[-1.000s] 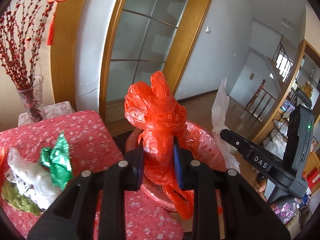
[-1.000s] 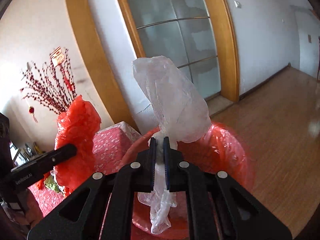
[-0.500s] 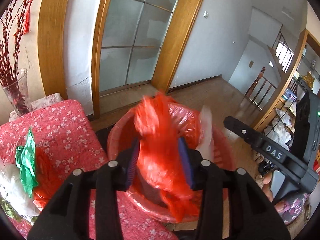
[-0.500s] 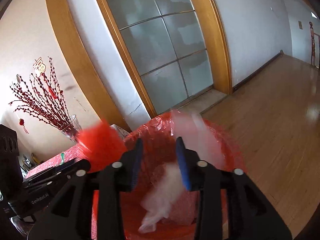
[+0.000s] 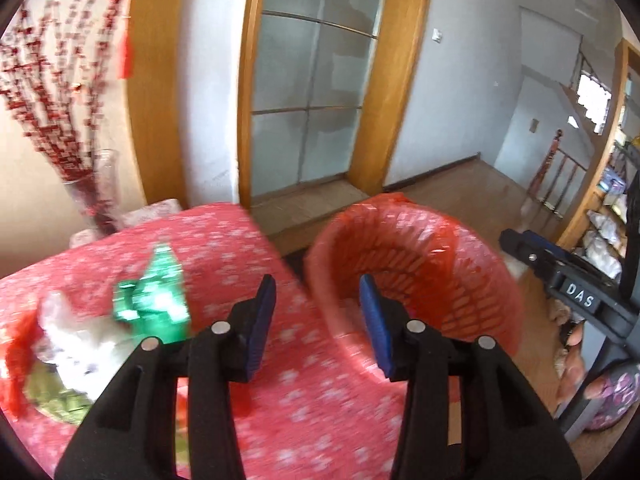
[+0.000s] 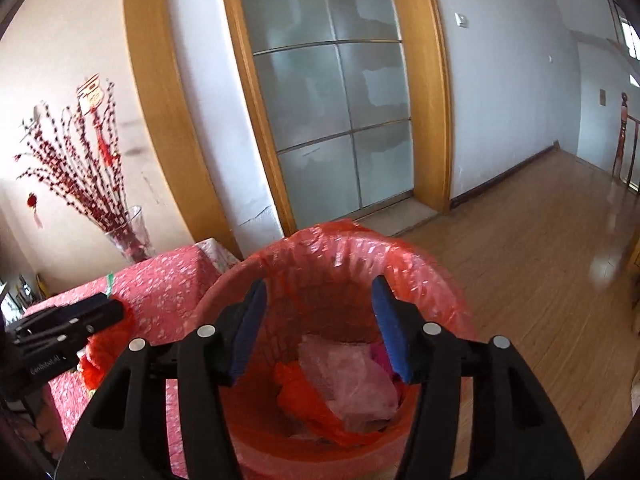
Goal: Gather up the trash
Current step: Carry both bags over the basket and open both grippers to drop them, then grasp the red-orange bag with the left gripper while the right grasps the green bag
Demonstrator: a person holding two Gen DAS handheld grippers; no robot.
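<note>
A red bin lined with a red bag (image 6: 424,280) stands on the floor beside the table. Inside it lie the red plastic bag (image 6: 304,396) and the clear plastic bag (image 6: 348,376). My right gripper (image 6: 318,328) hovers over the bin, jaws opening, nothing between them. My left gripper (image 5: 318,320) is above the table edge next to the bin (image 5: 432,264), jaws opening and empty. On the table (image 5: 320,408) at the left lie a green wrapper (image 5: 156,300), white crumpled plastic (image 5: 84,344), a red scrap (image 5: 18,356) and an olive wrapper (image 5: 60,400).
A glass vase with red branches (image 5: 96,192) stands at the table's far left corner. Behind are a frosted glass door (image 6: 332,120) and wooden floor (image 6: 540,280). The right gripper's body (image 5: 576,292) shows at the right of the left wrist view.
Both grippers let go: the red bag and the clear bag dropped from the jaws into the bin. Both jaws widened. The left gripper swung left toward the table.
</note>
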